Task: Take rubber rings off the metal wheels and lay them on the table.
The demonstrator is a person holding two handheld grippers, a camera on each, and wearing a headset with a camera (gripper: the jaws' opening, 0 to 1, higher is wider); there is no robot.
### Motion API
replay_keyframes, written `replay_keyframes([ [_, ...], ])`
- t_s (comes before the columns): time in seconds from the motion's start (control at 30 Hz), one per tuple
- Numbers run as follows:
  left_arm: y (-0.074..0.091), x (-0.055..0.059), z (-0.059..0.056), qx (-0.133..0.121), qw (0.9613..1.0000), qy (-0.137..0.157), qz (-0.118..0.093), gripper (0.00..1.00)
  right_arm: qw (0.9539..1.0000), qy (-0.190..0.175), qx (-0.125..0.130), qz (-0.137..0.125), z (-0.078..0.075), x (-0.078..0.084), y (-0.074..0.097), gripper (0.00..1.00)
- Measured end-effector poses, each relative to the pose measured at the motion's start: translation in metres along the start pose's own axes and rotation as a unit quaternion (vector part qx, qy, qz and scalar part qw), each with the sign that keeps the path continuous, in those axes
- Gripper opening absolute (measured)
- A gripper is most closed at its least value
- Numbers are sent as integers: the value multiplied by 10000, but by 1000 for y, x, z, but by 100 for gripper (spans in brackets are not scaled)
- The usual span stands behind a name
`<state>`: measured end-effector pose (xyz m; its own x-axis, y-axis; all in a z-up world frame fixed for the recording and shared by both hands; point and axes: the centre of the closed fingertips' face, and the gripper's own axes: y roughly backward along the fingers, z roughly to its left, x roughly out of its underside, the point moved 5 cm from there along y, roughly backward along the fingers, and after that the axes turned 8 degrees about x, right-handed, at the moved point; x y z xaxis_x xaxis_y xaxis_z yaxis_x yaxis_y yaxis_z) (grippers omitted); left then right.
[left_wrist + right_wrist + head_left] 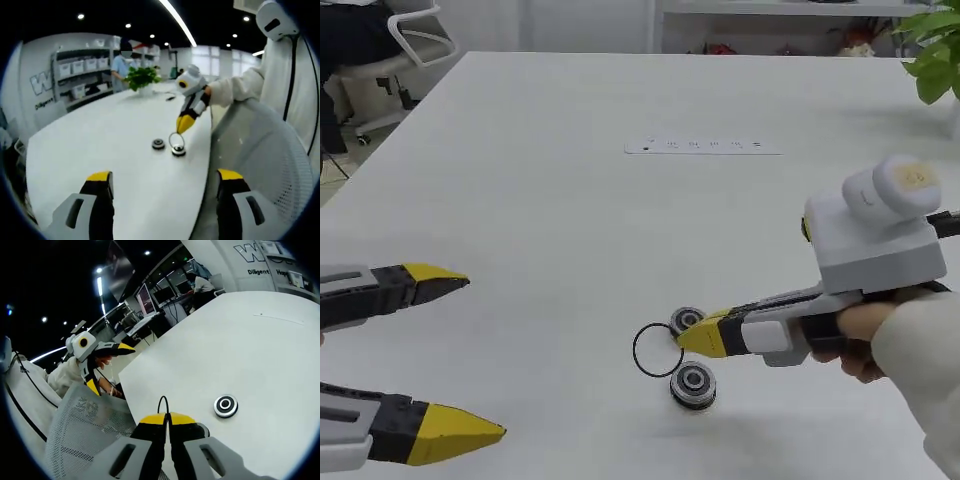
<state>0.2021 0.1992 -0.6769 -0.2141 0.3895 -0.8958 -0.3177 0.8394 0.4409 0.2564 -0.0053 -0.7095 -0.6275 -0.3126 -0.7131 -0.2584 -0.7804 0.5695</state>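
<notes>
right claw point(695, 338), yellow-tipped, is closed on a thin black rubber ring point(634, 350). the ring is pinched at one spot of its edge, so the rest of the loop hangs free in front of the tips. it is held low over the white table point(620, 220), between two small round metal wheels. the far wheel point(687, 320) is seen just beside the claw tip, and the near wheel point(693, 384) just below it in the head view. so low a hold is judged to suit laying the ring down without a drop or a bounce. whether the ring's lower edge is touching the table cannot be told. nor can it be told whether either wheel is wearing a ring of its own, though dark rims are seen on both.

being round, the ring has no long axis. its loop is carried out from the pinch along the line of the claw, toward the left side of the table. it is seen standing fairly upright in the left gripper view and as nearly a full circle in the head view, so a tilted plane is judged rather than a flat one.

left claw point(486, 357) is held wide open, gripping nothing, well apart from the wheels. it is judged to be parked clear of the work.
</notes>
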Motion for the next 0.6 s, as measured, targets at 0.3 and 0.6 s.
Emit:
replay_keyframes([
  [0.3,6,10,-9,-60,9998,153,-114,85,10000,35,6,85,6,7,-8,0],
  [0.6,11,17,-14,-100,9995,249,-179,85,9992,-143,337,-168,-2,7,-19,0],
])
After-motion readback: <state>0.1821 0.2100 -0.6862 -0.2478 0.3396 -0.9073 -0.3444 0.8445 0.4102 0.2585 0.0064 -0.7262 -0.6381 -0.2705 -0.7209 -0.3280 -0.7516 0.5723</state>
